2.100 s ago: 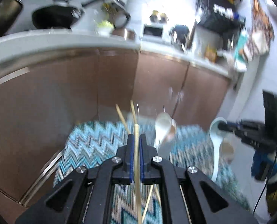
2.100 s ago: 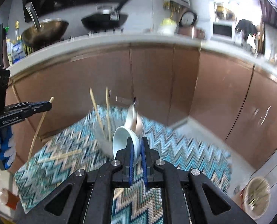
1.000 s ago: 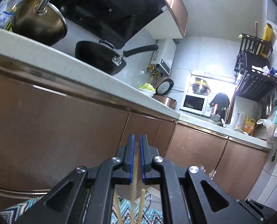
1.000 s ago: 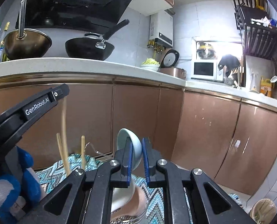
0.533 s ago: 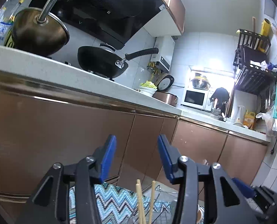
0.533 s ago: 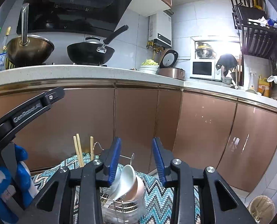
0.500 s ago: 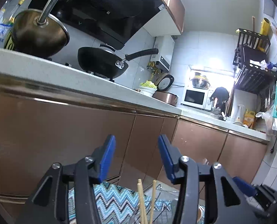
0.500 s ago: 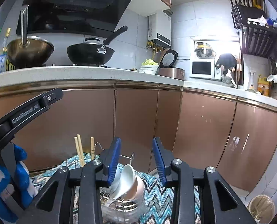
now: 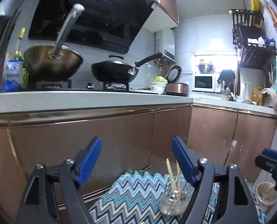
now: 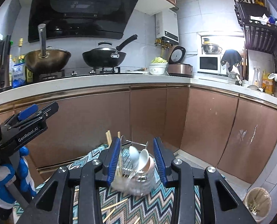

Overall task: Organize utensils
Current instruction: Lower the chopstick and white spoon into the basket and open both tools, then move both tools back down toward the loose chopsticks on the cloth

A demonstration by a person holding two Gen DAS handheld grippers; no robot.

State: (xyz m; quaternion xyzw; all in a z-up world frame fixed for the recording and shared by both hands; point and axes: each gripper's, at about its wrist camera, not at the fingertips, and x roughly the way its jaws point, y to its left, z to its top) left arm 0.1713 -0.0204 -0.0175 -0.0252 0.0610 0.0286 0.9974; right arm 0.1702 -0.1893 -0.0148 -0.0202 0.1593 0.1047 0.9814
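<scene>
A clear glass holder with a wire rack (image 10: 136, 181) stands on a blue zigzag cloth (image 10: 149, 207). It holds several pale spoons (image 10: 141, 157) and upright wooden chopsticks (image 10: 108, 139). My right gripper (image 10: 136, 160) hangs above and short of it, open, with nothing between its pads. In the left wrist view the holder (image 9: 175, 201) and its chopsticks (image 9: 173, 179) sit low right. My left gripper (image 9: 136, 158) is empty and its jaws are opening wide. Loose chopsticks (image 10: 114, 205) lie on the cloth.
Brown cabinet doors (image 10: 153, 115) under a white counter (image 10: 101, 83) stand right behind the cloth. Two woks (image 10: 103, 57) sit on the hob. A small bin (image 10: 258, 201) stands on the floor at the right. A blue-and-white gloved hand (image 10: 0, 179) holds the left gripper (image 10: 28, 123).
The left gripper let go of a chopstick and the right let go of a pale spoon, both now in the holder. Both grippers opened, then drew back and rose.
</scene>
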